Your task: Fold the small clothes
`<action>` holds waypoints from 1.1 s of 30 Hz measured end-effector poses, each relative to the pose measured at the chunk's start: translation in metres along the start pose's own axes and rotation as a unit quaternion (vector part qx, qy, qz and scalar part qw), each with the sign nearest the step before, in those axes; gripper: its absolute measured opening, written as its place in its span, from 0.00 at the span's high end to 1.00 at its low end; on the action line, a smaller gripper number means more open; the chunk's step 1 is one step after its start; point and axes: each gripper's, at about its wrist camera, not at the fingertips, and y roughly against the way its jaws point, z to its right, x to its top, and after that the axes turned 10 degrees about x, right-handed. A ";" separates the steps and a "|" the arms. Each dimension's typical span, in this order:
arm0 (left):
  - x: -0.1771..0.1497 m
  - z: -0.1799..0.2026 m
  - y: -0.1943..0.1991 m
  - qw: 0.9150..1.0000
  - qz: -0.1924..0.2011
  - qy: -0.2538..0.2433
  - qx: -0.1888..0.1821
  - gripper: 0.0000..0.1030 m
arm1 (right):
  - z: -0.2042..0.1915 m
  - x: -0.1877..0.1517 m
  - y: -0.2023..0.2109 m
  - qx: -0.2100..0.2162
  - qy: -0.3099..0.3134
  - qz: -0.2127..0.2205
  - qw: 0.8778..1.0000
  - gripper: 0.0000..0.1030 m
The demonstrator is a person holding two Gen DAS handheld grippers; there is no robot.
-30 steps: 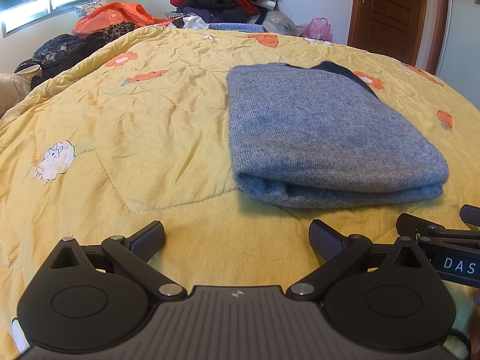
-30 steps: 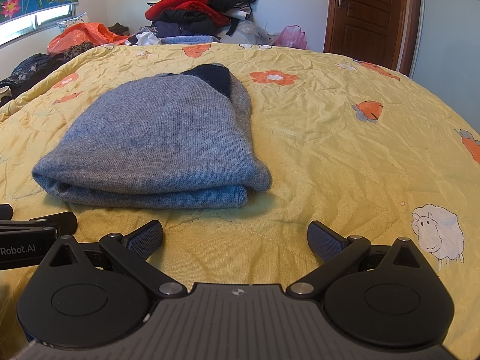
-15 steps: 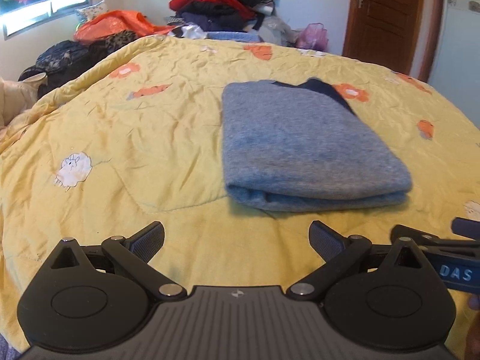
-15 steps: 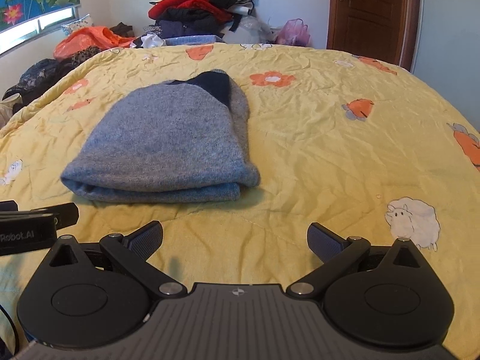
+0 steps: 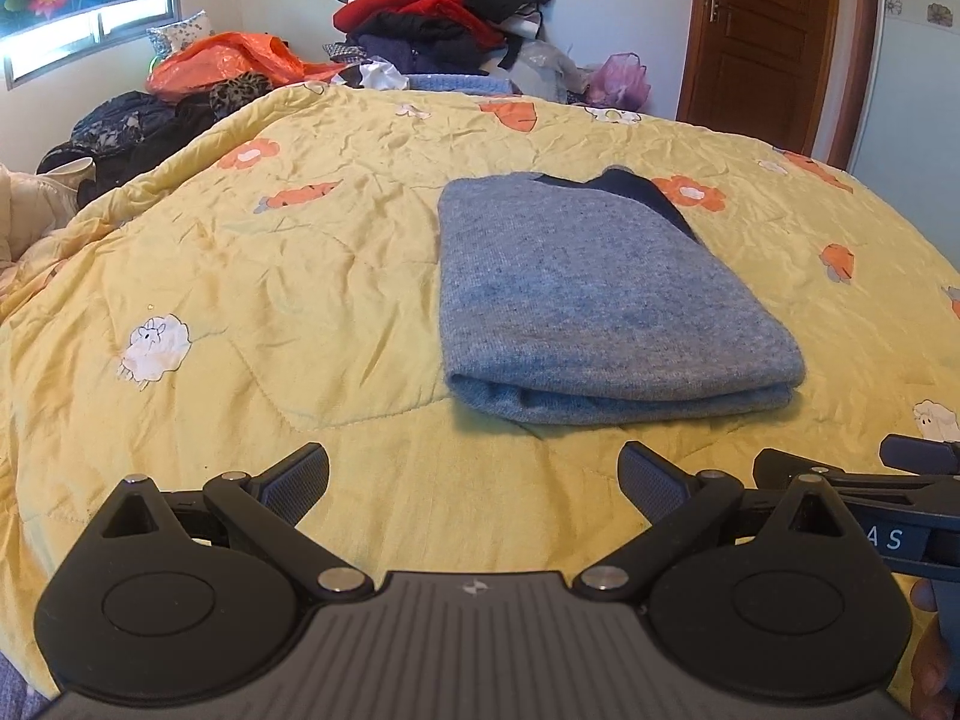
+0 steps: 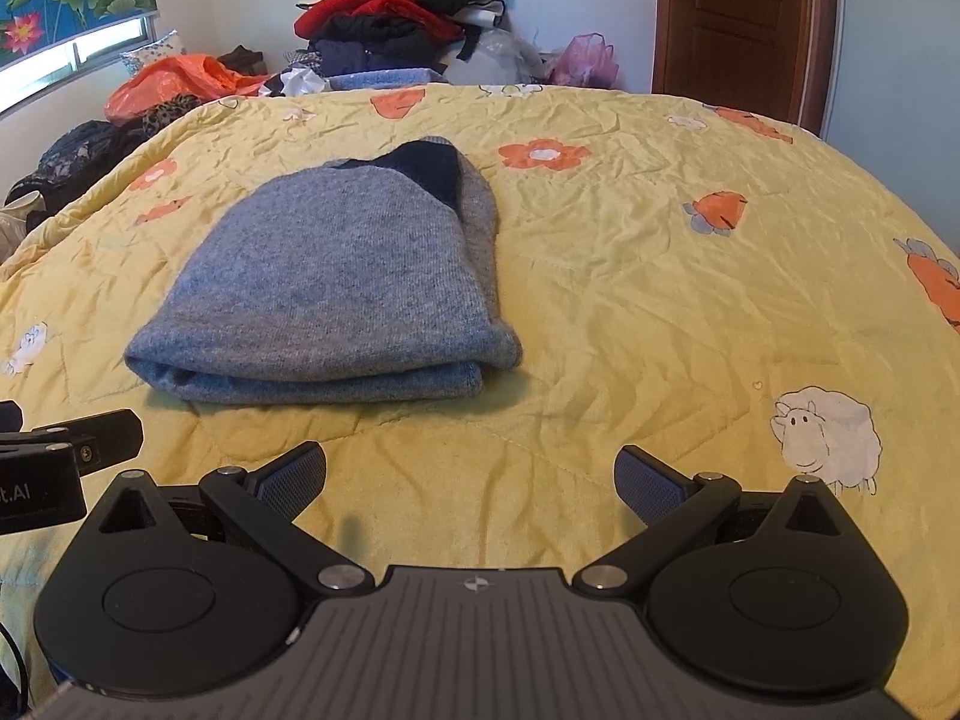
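- Sweater [image 5: 600, 294], grey-blue knit, lies folded into a thick rectangle on the bed [image 5: 336, 276], with a dark navy part showing at its far end.
- From my left wrist view it sits ahead and slightly right of centre; from the right wrist view [image 6: 336, 282] it sits ahead and to the left.
- Its folded edge faces me, the layers stacked one on another, flat on the yellow quilt.
- My left tongs [image 5: 474, 483] stand wide apart and hold nothing; both pads hang over bare quilt, short of the sweater's near edge.
- My right tongs [image 6: 471, 483] are likewise spread and empty, also over bare quilt, with the sweater off to their left and not touching.
- I see part of the right tool at the right edge of the left view, and part of the left tool at the left edge of the right view, so the two are side by side.
- The quilt is creased and printed with orange flowers and white sheep; one sheep print [image 6: 828, 438] lies just right of my right tongs.
- Beyond the far edge of the bed a pile of clothes [image 5: 444, 18], red and dark, rises against the wall.
- An orange bag [image 5: 228, 60] lies left of that pile, under the window.
- A brown wooden door [image 5: 762, 36] stands shut at the far right.
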 end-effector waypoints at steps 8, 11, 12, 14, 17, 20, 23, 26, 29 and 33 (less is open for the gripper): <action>0.000 0.000 -0.001 1.000 -0.002 0.000 0.000 0.00 | -0.001 -0.001 -0.001 0.001 0.001 -0.002 1.000 0.00; 0.000 0.000 -0.001 1.000 -0.002 0.000 0.000 0.00 | -0.001 -0.001 0.000 0.001 0.003 0.000 1.000 0.00; 0.000 0.000 -0.001 1.000 -0.003 0.001 0.000 0.00 | -0.001 -0.001 0.000 0.002 0.003 0.000 1.000 0.00; 0.000 0.000 -0.002 1.000 -0.003 0.001 0.000 0.00 | -0.001 -0.001 0.000 0.002 0.002 0.000 1.000 0.00; 0.000 -0.001 -0.002 1.000 -0.003 0.001 -0.001 0.00 | -0.002 -0.002 0.000 0.003 0.000 -0.001 1.000 0.00; -0.001 -0.001 -0.002 1.000 -0.004 0.004 -0.001 0.00 | -0.002 -0.002 0.000 0.004 0.000 -0.001 1.000 0.00; -0.002 -0.002 -0.003 1.000 -0.005 0.006 -0.002 0.00 | -0.003 -0.002 0.000 0.004 0.002 -0.001 1.000 0.00; -0.002 -0.003 -0.003 1.000 -0.007 0.008 -0.003 0.00 | -0.003 -0.002 0.000 0.005 0.003 -0.002 1.000 0.00; -0.002 -0.004 -0.002 1.000 -0.008 0.009 -0.005 0.00 | -0.004 -0.003 -0.001 0.005 0.003 -0.003 1.000 0.00; -0.002 -0.004 -0.003 1.000 -0.010 0.010 -0.005 0.00 | -0.004 -0.003 -0.001 0.006 0.003 -0.004 1.000 0.00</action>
